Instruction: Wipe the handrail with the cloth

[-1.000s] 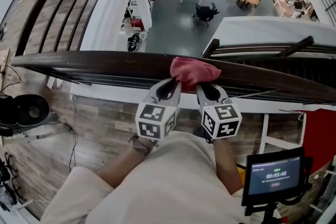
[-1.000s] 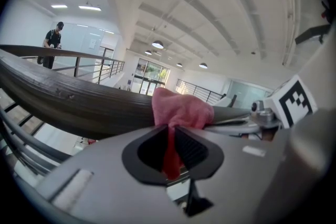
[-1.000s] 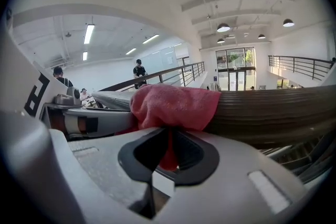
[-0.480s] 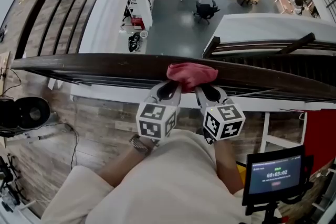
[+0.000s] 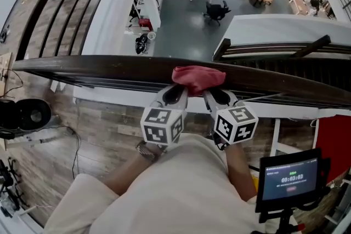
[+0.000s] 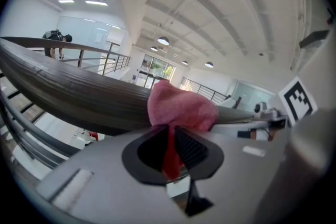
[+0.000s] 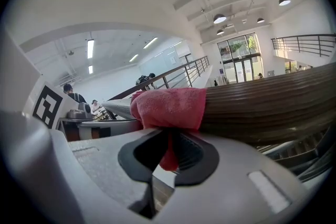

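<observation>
Cloth (image 5: 197, 78) of pink towelling is lying draped over the dark wooden handrail (image 5: 98, 67), and the left gripper (image 5: 175, 94) and right gripper (image 5: 218, 96) are each pinching one hanging end just below it.

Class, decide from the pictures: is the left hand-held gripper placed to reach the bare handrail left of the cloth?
Probably yes. The left hand-held gripper is shut on the cloth, which drapes over the handrail, and the rail to its left looks bare, with nothing in the way.
</observation>
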`<state>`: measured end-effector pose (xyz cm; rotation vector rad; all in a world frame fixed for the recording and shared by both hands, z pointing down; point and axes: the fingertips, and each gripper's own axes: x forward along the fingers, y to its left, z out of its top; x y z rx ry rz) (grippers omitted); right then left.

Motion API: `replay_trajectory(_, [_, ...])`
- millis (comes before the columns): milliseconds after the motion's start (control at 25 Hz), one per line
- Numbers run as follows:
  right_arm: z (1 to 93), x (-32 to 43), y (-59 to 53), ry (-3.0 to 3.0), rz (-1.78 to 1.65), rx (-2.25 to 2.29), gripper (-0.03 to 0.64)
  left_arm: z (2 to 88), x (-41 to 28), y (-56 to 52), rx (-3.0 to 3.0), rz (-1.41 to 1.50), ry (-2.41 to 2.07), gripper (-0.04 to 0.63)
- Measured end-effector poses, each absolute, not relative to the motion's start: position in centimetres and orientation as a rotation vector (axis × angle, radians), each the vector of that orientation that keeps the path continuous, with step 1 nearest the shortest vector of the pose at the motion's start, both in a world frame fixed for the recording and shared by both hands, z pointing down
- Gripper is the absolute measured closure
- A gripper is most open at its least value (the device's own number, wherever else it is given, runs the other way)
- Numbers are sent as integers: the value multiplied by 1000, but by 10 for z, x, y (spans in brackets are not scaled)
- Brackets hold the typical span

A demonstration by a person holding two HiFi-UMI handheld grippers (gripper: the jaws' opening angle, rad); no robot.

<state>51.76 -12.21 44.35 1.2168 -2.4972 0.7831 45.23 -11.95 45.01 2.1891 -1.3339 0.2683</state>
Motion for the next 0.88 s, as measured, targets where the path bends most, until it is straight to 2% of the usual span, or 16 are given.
replay_trajectory(880, [441,571,-124,-2543,846,1134,584,449,509,-122,2167,288,-1374,546])
